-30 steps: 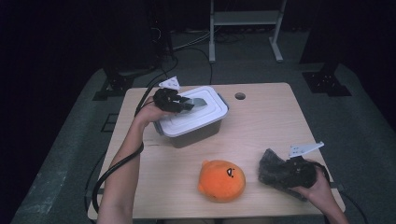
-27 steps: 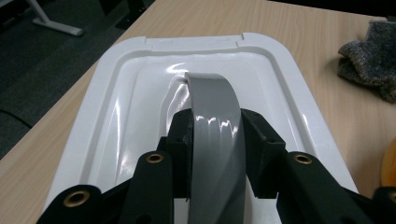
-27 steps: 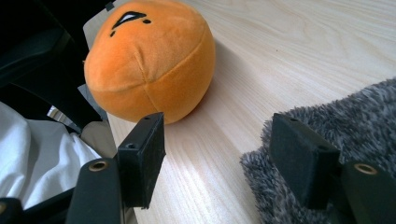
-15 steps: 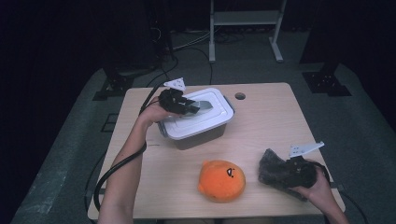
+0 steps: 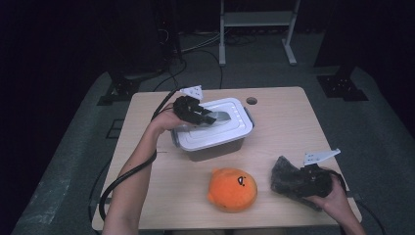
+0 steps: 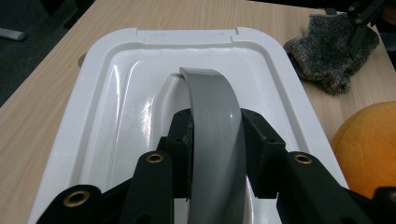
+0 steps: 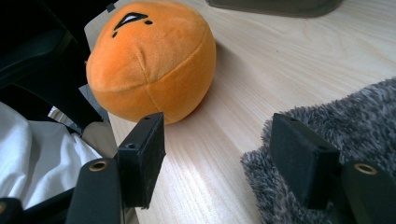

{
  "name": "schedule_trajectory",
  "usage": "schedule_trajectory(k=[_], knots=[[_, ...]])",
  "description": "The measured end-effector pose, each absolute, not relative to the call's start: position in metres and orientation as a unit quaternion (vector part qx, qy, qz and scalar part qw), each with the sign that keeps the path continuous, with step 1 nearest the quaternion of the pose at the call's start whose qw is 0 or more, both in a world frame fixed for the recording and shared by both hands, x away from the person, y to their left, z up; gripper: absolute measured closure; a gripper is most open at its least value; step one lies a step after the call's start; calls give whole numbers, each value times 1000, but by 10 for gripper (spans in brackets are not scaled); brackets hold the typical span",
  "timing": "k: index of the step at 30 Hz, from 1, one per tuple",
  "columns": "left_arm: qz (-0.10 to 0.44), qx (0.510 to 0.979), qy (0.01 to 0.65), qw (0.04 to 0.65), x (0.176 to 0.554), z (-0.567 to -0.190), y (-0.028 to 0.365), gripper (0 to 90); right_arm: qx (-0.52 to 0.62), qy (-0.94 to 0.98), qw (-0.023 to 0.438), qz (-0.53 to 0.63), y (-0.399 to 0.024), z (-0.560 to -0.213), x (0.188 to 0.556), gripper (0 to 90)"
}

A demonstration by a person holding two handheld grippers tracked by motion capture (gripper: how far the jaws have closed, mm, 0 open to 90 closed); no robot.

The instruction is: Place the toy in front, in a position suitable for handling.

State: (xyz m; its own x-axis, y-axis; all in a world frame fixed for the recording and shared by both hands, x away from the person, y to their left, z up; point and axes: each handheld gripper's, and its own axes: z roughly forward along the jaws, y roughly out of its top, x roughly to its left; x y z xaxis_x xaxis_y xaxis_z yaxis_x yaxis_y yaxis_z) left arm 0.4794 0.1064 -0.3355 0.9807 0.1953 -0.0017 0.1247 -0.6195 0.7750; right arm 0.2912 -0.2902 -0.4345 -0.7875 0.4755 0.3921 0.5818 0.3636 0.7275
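Two grippers are at work over the wooden worktop (image 5: pixel 288 127). The left gripper (image 5: pixel 208 117) sits above the white box (image 5: pixel 215 131) near the worktop's middle, its fingers (image 6: pixel 180 140) clamped tight on the grey handle (image 6: pixel 212 126) that arches up from the box's lid (image 6: pixel 126 93). The lid lies flat on the box. The right gripper (image 5: pixel 293 178) rests near the worktop's front right edge, its fingers (image 7: pixel 142 156) standing well apart with bare wood between them; one finger touches the grey fuzzy cloth (image 7: pixel 355 126) lying there, but nothing is gripped. An orange plush toy (image 5: pixel 232 188) sits just beside the cloth, in front of the box.
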Motion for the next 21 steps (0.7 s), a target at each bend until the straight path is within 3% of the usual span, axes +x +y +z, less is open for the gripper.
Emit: schedule_trajectory(k=[21], knots=[[26, 906, 55, 419, 465, -345, 95, 661, -321, -823, 55, -465, -291, -434, 290, 352]])
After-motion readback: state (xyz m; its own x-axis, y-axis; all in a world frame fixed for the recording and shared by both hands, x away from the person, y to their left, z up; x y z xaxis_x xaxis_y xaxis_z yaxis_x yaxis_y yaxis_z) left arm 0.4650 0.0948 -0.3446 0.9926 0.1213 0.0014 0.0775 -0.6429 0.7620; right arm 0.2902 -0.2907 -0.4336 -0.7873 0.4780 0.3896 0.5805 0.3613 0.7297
